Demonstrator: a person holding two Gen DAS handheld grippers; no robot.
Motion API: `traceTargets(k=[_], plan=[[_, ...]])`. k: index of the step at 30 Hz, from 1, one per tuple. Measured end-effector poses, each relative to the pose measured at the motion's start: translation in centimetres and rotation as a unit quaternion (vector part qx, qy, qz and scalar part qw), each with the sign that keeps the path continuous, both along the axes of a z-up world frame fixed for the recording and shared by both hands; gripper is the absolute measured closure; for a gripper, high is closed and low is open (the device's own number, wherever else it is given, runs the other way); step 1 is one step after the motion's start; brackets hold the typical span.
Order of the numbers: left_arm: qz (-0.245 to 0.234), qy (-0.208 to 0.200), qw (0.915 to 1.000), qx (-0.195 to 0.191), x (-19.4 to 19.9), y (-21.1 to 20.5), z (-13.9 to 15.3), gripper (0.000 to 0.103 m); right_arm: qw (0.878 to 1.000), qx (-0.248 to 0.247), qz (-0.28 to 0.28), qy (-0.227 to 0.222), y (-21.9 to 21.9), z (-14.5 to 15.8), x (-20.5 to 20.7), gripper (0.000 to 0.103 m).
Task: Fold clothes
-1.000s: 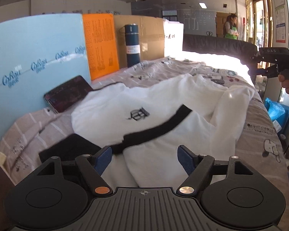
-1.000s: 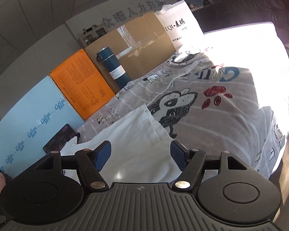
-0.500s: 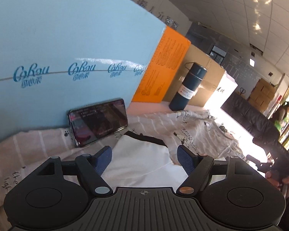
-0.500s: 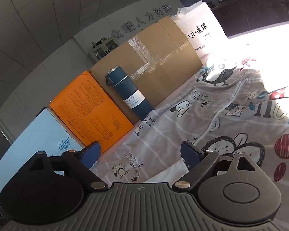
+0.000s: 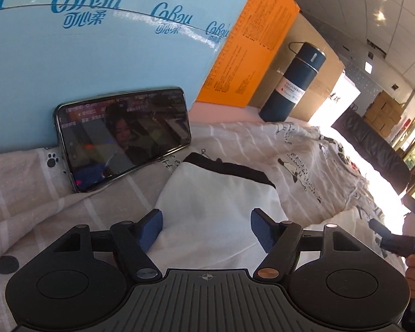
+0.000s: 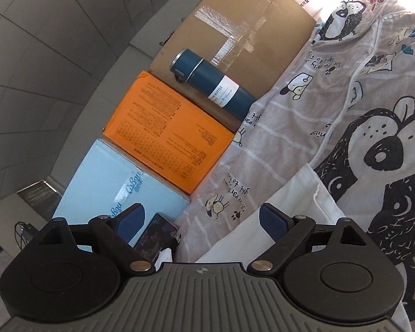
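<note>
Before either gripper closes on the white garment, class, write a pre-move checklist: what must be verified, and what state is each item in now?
1. Left gripper open: ok, jaws spread wide with nothing between them.
2. Right gripper open: ok, jaws apart and empty.
3. White garment in front of the left gripper: ok, its black-trimmed end lies just ahead of the fingers.
4. Garment edge near the right gripper: ok, a hemmed white edge lies beside its right finger.
5. Phone clear of the fabric: ok, it leans on the blue box, apart from the garment.
6. Garment lying flat and unwrinkled overall: cannot tell, only parts show.
</note>
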State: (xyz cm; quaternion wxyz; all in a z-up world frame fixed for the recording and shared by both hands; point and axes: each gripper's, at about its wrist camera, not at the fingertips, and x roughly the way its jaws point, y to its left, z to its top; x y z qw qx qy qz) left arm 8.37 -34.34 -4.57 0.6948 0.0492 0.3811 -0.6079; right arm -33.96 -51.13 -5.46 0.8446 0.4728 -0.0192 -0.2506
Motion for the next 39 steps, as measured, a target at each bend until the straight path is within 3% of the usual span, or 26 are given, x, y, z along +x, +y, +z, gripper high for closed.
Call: traceTargets(k=[6,8,12,15,16,17,20,21,28,33,39], plan=[[0.010,-0.002,0.9998,-0.015,0.7,0.7,0.8,0.034,1.000,-0.016,0.013,0.021,0.6,0.1,0.7,0.013],[0.023,-0.020,0.9995,-0.008,0.8,0.3,0.7,0.034,1.000,-0.015,0.014,0.021,0.5,0.0,0.7,0.013],[0.016,-0.013,0.9998,-0.003,0.6,-1.2,0.1,0.034,0.999,-0.016,0.017,0.028,0.5,0.0,0.9,0.013],[0.011,-0.056,0.9983,-0.010,-0.6,-1.3,0.3,0.035,0.999,-0.017,0.025,0.036,0.5,-0.1,1.2,0.013],[0.010,-0.070,0.9974,-0.012,-1.0,-1.4,0.4,0.044,0.999,-0.018,0.028,0.039,0.6,-0.1,1.4,0.013],[0.008,-0.085,0.9962,-0.015,-1.4,-1.4,0.5,0.070,0.998,-0.021,0.030,0.042,0.6,-0.1,1.5,0.013],[0.004,-0.128,0.9915,-0.022,-2.5,-1.5,0.7,0.100,0.998,-0.027,0.037,0.050,0.8,-0.1,1.8,0.013],[0.002,-0.142,0.9895,-0.024,-2.9,-1.5,0.8,0.100,0.997,-0.029,0.039,0.051,0.8,-0.1,1.8,0.013],[-0.029,-0.233,0.9675,-0.094,-7.5,3.8,3.8,0.100,0.997,-0.029,0.050,0.046,0.9,-0.1,1.9,0.013],[-0.084,-0.317,0.9360,-0.128,-13.5,9.2,4.3,0.101,0.999,-0.015,0.039,0.031,0.5,-0.3,1.4,0.013],[-0.166,-0.351,0.9178,-0.086,-17.5,13.1,2.4,0.102,0.999,0.008,0.025,0.019,0.0,-0.2,0.7,0.013]])
